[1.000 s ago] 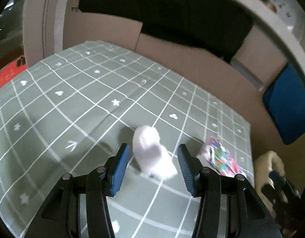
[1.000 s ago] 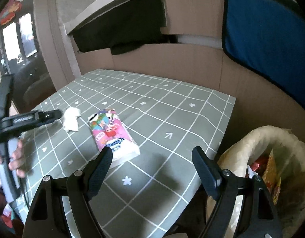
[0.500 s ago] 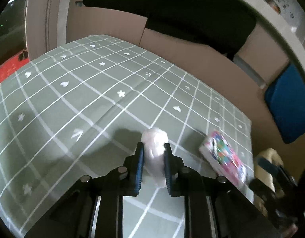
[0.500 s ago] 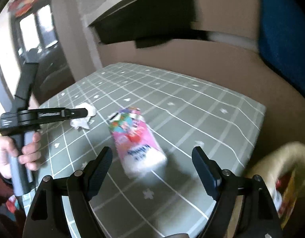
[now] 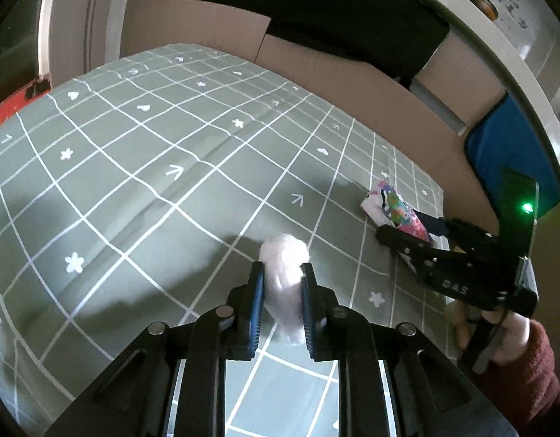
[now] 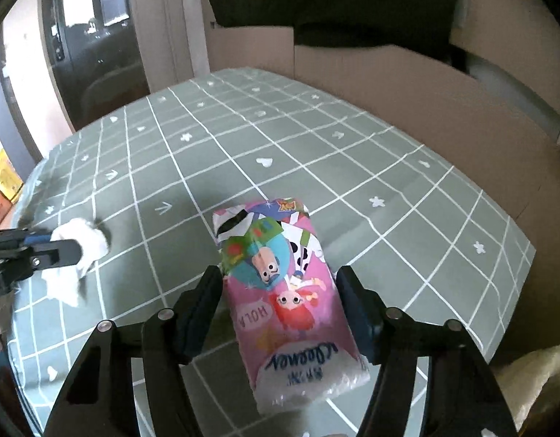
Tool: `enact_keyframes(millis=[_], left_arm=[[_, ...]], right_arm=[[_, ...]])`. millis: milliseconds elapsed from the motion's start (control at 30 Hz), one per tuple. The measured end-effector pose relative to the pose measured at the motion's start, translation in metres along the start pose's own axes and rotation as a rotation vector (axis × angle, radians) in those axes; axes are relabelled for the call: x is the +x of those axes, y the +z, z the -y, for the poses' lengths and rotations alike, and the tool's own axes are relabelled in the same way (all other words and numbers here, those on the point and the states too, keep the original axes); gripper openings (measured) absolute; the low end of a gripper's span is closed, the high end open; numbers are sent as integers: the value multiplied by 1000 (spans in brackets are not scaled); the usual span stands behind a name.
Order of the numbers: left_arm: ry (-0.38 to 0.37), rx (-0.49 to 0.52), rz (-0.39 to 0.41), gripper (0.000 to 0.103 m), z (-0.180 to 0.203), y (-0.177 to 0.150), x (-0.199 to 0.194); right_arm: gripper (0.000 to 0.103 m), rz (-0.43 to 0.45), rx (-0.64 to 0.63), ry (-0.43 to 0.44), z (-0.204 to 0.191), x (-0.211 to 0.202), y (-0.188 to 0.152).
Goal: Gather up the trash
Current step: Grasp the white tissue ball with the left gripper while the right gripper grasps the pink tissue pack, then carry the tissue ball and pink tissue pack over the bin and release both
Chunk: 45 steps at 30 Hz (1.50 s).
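Note:
A crumpled white tissue sits squeezed between the blue pads of my left gripper, which is shut on it just above the green checked tablecloth. From the right wrist view the same tissue shows at the far left, still in that grip. A pink cartoon-printed tissue pack lies on the cloth between the jaws of my right gripper. Those jaws are closing, with a thin gap left on each side of the pack. In the left wrist view the pack lies at the right, partly behind the right gripper.
A pale trash bag stands off the table's near right corner. Cardboard panels wall the far side, with a blue pad beyond. A hand in a red sleeve holds the right gripper. The cloth's right edge is close.
My left gripper closed on the tissue and slid forward with it. My right gripper moved in over the pack, rolled to line up with it, and its jaws narrowed.

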State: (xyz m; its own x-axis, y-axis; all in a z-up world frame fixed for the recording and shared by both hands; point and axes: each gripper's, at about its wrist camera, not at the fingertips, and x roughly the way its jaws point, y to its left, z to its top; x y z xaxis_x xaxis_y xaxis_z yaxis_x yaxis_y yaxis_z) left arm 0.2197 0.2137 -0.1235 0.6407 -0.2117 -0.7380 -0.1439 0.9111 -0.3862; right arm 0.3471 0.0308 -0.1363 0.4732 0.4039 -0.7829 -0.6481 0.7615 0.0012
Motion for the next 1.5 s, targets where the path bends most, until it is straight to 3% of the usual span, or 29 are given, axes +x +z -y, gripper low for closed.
enact_keyframes(millis=[300, 567, 833, 1100, 1500], left_arm=[[-24, -3, 9, 20, 6, 5, 0], [-19, 91, 122, 20, 47, 9, -32], [-42, 216, 218, 20, 108, 13, -62], [-148, 345, 308, 20, 188, 17, -88], [-269, 491, 320, 20, 300, -3, -90]], right_arm=[[51, 9, 68, 4, 6, -14, -5], [51, 122, 74, -23, 3, -78, -11], [51, 238, 103, -78, 16, -144, -23], [51, 376, 192, -183, 47, -224, -50], [51, 524, 344, -344, 103, -319, -108]])
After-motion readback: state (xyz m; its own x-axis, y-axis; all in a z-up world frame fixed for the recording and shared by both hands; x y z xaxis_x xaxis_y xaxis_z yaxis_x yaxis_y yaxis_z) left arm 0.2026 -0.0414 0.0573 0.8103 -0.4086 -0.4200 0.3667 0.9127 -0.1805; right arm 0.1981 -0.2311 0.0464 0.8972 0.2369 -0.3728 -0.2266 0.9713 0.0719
